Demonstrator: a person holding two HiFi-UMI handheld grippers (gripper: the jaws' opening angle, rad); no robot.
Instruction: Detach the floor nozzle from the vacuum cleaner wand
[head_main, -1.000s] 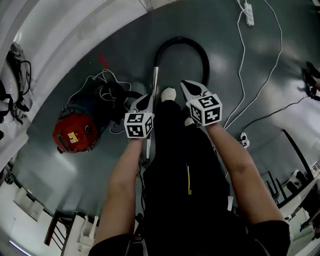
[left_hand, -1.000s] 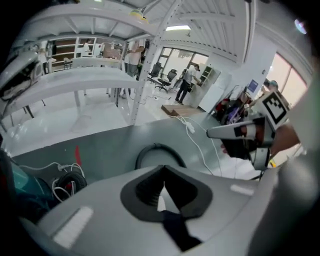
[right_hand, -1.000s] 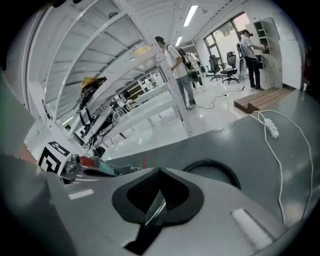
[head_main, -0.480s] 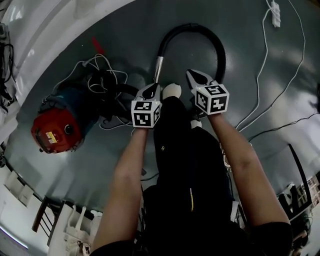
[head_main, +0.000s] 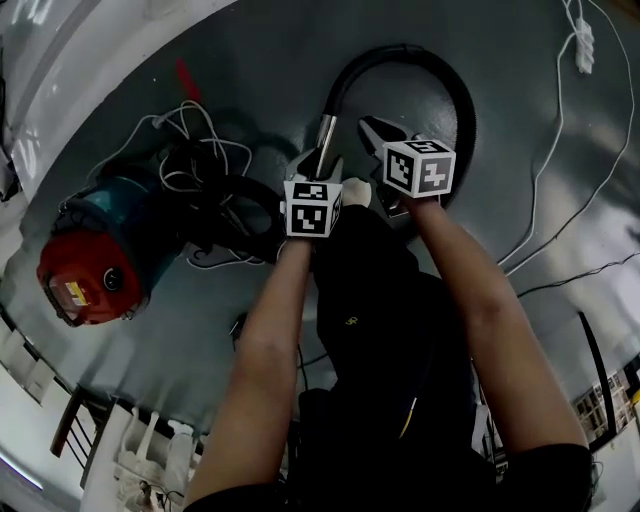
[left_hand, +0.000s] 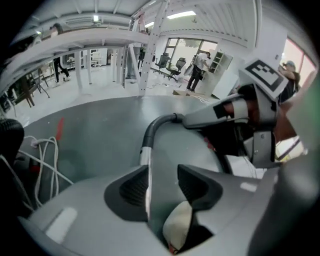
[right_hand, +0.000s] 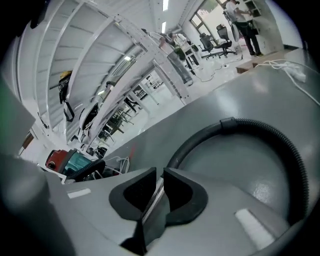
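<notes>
The chrome vacuum wand (head_main: 325, 133) lies on the grey floor and joins a black hose (head_main: 455, 95) that loops round to the right. The floor nozzle shows in no view. My left gripper (head_main: 318, 168) hovers low over the wand; its jaws are opening, and the wand (left_hand: 145, 159) runs along the left pad, untouched. My right gripper (head_main: 375, 132) hangs just right of the wand; its jaws are opening by a narrow gap, through which the wand (right_hand: 154, 192) shows. A white shoe toe (left_hand: 178, 225) sits below the left jaws.
The red and teal vacuum body (head_main: 85, 265) lies at the left with a tangle of white and black cord (head_main: 205, 165). White cables and a power strip (head_main: 583, 40) cross the floor at the right. The person's dark legs fill the lower middle.
Both grippers have dropped towards the floor and now sit close over the wand. The left jaws have spread apart.
</notes>
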